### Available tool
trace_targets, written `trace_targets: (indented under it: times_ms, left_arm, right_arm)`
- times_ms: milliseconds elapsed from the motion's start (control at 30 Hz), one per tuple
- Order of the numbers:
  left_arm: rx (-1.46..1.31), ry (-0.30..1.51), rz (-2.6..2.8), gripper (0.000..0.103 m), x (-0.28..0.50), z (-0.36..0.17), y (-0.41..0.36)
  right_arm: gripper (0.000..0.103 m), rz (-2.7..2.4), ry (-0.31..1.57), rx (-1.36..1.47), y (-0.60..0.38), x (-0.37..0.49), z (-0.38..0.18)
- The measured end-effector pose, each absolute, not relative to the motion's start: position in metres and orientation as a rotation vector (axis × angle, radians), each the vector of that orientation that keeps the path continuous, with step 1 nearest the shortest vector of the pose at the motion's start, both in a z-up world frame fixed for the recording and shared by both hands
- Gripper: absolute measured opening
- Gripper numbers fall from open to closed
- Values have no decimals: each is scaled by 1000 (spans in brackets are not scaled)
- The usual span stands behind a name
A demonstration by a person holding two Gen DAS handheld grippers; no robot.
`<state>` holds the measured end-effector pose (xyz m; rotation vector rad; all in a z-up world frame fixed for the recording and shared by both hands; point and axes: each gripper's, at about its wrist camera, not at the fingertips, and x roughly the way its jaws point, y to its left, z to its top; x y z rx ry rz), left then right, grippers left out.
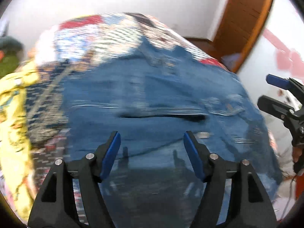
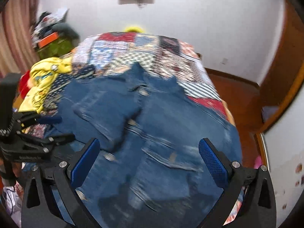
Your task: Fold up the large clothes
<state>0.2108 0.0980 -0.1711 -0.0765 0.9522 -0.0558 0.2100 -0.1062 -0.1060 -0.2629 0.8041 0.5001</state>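
A large blue denim jacket (image 2: 152, 125) lies spread on a bed with a patchwork quilt (image 2: 152, 57); it also fills the left wrist view (image 1: 152, 98), blurred by motion. My left gripper (image 1: 152, 142) is open and empty just above the denim. My right gripper (image 2: 149, 152) is open wide and empty above the jacket's near part. The right gripper shows at the right edge of the left wrist view (image 1: 273, 95), and the left gripper at the left edge of the right wrist view (image 2: 57, 129).
A yellow garment (image 2: 43, 79) lies bunched at the bed's left side, also in the left wrist view (image 1: 13, 102). A cluttered pile (image 2: 51, 38) stands by the far left wall. A wooden floor (image 2: 239, 102) and wooden door frame (image 2: 285, 76) are at the right.
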Motion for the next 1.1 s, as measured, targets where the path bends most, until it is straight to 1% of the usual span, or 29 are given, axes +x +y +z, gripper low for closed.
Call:
trace_targets:
  times_ms: [100,233,467,533,600,633,667,733,767,833,900,933,967,1000,1100]
  left_arm:
    - [-71,923,53,72,197,-168,136]
    - [-118,924,146,72,183,-176,177]
    - [-204,959,216,72,164,-204,219]
    - [-213,973,225,72,164,-213,226]
    - [-229,987,225,72,167,-221,230]
    - [-239,995,225,72,170,-226,232]
    - [-247,1001,224,72,171,-230,233]
    - [-261,1013,217,72,177,-237,232]
    - [-265,1019,212,72,181,-241,230]
    - [-265,1027,204,72,186,-247,226]
    - [-263,1045,203,72,191,-252,221]
    - [-265,1048,200,72,192,-252,220]
    - [-266,1048,194,72,192,-251,217]
    - [-266,1045,191,72,193,-250,216]
    - [-250,1021,182,72,193,-237,210]
  right_arm:
    - [103,568,817,-307,-70,214,-113]
    - [103,660,856,-374,-20,218,-131]
    - [101,697,903,-482,38,238,-164]
    - [98,687,921,-506,48,248,-174]
    - [85,685,945,-528,56,253,-183]
    - [82,685,960,-537,58,256,-187]
    - [76,688,973,-541,61,257,-190]
    - [75,702,988,-539,63,259,-196]
    - [72,709,988,-539,64,259,-198]
    - [65,728,984,-543,67,255,-200]
    - [48,762,986,-551,71,254,-202]
    - [44,776,983,-549,72,254,-201]
    - [34,781,971,-543,72,253,-198]
    - [22,781,962,-540,72,252,-196]
    - [14,785,941,-498,64,254,-185]
